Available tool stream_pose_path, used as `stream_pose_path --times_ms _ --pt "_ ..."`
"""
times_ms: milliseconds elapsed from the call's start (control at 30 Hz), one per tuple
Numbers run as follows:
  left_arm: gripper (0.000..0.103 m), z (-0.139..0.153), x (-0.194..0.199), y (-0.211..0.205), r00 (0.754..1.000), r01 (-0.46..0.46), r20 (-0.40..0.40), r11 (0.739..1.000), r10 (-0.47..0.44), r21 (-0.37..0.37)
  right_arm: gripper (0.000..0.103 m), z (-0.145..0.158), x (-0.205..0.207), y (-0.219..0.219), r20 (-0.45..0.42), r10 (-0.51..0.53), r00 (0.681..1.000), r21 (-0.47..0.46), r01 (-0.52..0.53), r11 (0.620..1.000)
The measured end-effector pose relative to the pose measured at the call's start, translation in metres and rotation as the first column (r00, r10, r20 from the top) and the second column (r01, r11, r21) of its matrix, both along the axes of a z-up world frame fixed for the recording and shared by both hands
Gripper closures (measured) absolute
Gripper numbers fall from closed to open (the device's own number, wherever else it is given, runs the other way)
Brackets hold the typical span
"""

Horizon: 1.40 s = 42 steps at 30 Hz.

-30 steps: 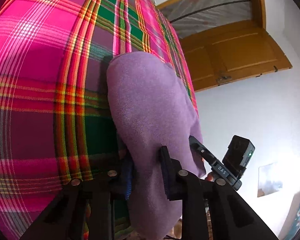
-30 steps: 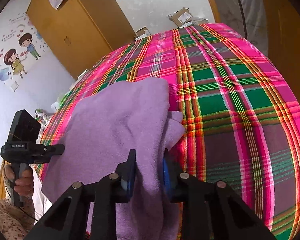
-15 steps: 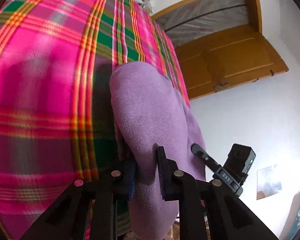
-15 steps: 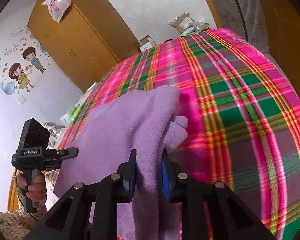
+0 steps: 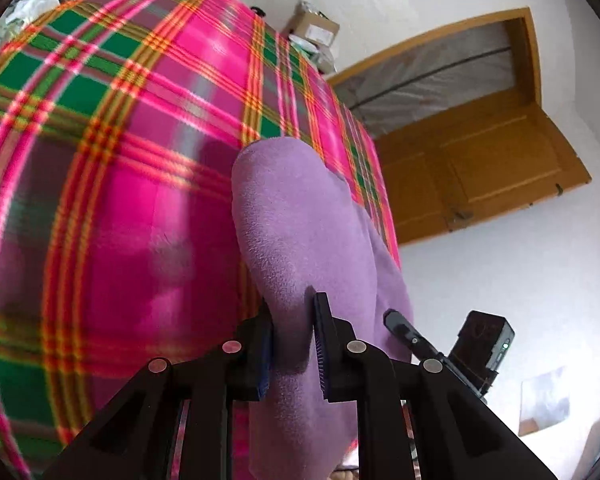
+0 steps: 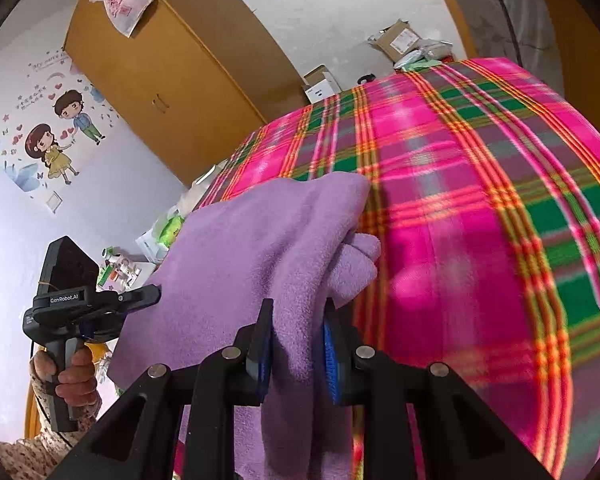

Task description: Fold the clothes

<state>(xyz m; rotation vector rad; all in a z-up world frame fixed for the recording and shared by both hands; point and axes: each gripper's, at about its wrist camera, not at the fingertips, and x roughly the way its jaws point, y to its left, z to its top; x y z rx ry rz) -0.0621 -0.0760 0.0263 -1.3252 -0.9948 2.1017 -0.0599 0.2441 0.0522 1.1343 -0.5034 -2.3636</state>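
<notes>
Purple fleece garment (image 5: pixel 300 240) hangs bunched between my two tools, lifted above plaid blanket (image 5: pixel 120 200) on the bed. My left gripper (image 5: pixel 292 336) is clenched on one fold; my right gripper (image 6: pixel 298 344) is clamped on the other edge, cloth pinched between blue pads (image 6: pixel 329 354). Right wrist view: my left hand (image 6: pixel 74 376) on the left tool's handle at 8 o'clock; wooden wardrobe (image 6: pixel 172 64) at 11, cardboard boxes (image 6: pixel 400 40) at 1. Left wrist view: wooden door (image 5: pixel 480 168) at 2 o'clock. Fleece blocks the blanket directly ahead of both tools
</notes>
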Motion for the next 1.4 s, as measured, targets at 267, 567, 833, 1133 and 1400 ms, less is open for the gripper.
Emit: stream_pose_path --times_ms 267,567,833,1133,1400 --pt "0.086 0.005 -0.037 -0.031 0.997 -0.082 -0.005 0.996 0.082 -0.03 0.081 0.005 -0.039 -0.04 -0.034 0.017 0.999 0.007 -0.016 1.0" --pt "0.086 0.002 -0.072 -0.071 0.989 -0.145 -0.017 0.987 0.145 -0.063 0.081 0.003 -0.086 -0.081 -0.059 0.03 0.998 0.004 -0.03 1.0" --pt "0.086 -0.003 -0.11 -0.092 0.986 -0.165 -0.022 0.983 0.164 -0.086 0.081 -0.007 -0.123 -0.104 -0.07 0.032 0.997 0.009 -0.032 0.999" --pt "0.086 -0.019 -0.14 -0.095 0.99 -0.141 -0.048 0.978 0.135 -0.154 0.08 -0.03 -0.154 -0.113 -0.039 0.022 0.999 0.055 -0.02 0.998" --pt "0.075 -0.031 -0.133 -0.101 0.99 -0.137 -0.04 0.979 0.133 -0.149 0.074 -0.044 -0.16 -0.112 -0.013 -0.002 1.0 0.108 0.004 0.994"
